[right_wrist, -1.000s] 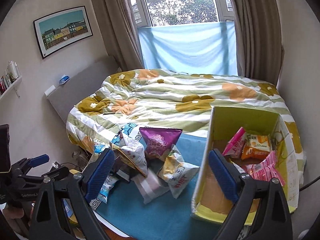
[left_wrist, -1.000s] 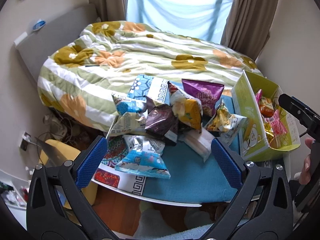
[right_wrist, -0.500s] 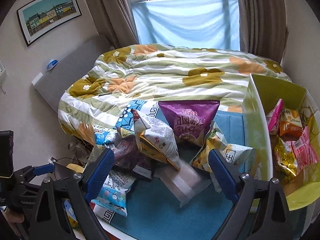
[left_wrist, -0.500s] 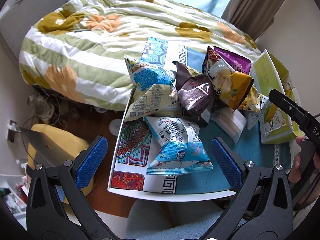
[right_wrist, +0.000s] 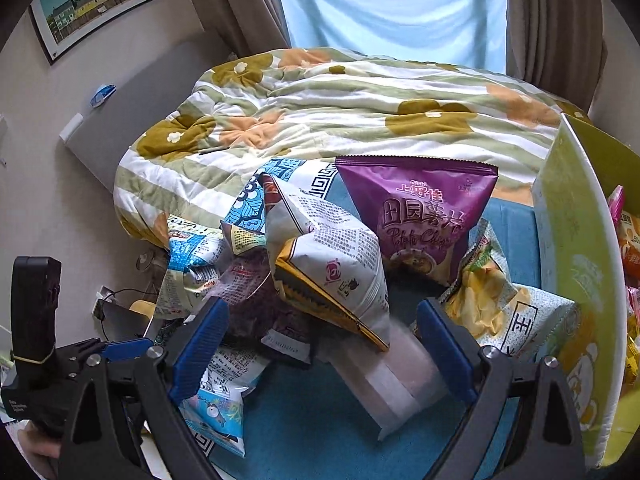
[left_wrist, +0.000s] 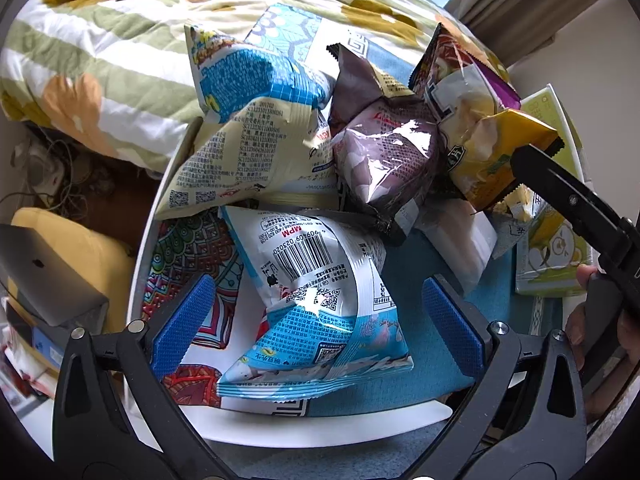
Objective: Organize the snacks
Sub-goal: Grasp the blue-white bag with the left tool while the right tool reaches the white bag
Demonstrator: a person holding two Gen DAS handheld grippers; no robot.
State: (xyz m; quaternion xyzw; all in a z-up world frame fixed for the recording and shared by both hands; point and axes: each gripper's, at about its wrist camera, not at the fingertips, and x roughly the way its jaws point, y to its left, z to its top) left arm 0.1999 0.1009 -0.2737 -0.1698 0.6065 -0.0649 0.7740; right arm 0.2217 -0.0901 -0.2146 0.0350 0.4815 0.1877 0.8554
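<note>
A pile of snack bags lies on a table with a blue patterned cloth (left_wrist: 412,272). My left gripper (left_wrist: 316,316) is open, its blue pads on either side of a light-blue and white bag (left_wrist: 320,304), not touching it. My right gripper (right_wrist: 320,340) is open over the pile, straddling a white and yellow bag (right_wrist: 336,272) and a pale clear packet (right_wrist: 392,376). A purple chip bag (right_wrist: 420,212) stands behind. A brown-purple bag (left_wrist: 384,156) and a cream bag (left_wrist: 248,164) lie in the pile. A green box (right_wrist: 576,264) at the right holds snacks.
A bed with a flowered striped quilt (right_wrist: 352,112) lies just behind the table. A yellow stool (left_wrist: 72,256) with a grey laptop (left_wrist: 44,280) stands to the left below the white table edge (left_wrist: 320,428). Cables (left_wrist: 52,176) lie on the floor.
Both grippers have moved forward and down toward the snack pile. The left one now brackets the light-blue bag; the right one has closed in on the white and yellow bag.
</note>
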